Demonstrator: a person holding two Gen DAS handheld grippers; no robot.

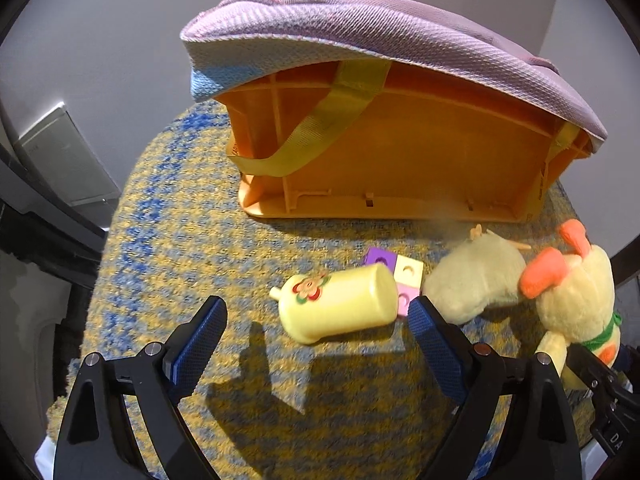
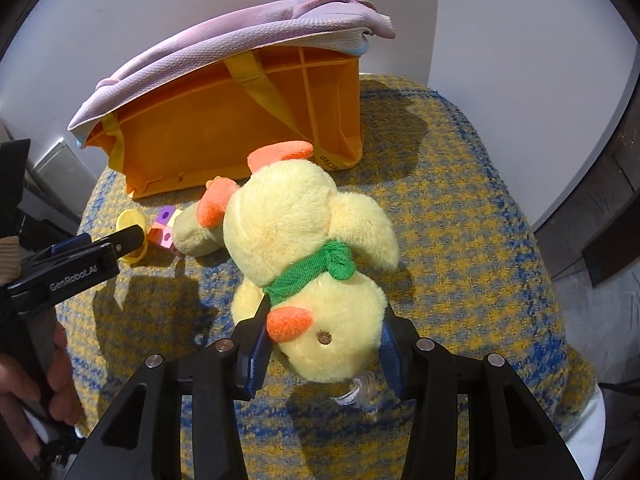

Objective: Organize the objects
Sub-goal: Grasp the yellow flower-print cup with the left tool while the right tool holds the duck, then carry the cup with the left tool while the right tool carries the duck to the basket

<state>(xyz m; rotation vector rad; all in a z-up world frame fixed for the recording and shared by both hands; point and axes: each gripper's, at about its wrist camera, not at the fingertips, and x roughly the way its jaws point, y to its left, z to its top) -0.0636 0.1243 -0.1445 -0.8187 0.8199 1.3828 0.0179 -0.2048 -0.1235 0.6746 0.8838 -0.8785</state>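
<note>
A yellow plush duck (image 2: 312, 240) with orange feet and a green scarf hangs upside down, its head pinched between the blue pads of my right gripper (image 2: 324, 344), which is shut on it. The same duck (image 1: 576, 300) shows at the right of the left wrist view. A pale yellow toy bottle (image 1: 340, 304) lies on its side on the yellow and blue cloth. My left gripper (image 1: 316, 316) stands open around it, its pads clear of the bottle. Behind the bottle sit pastel cubes (image 1: 400, 276) and a pale green plush toy (image 1: 476, 280).
An orange plastic crate (image 1: 400, 152) lies tipped on its side at the back, with a yellow strap and a lilac fabric cover (image 1: 360, 28) over it. The covered surface (image 2: 460, 220) drops off at the right and left. A hand (image 2: 36, 380) holds the left gripper.
</note>
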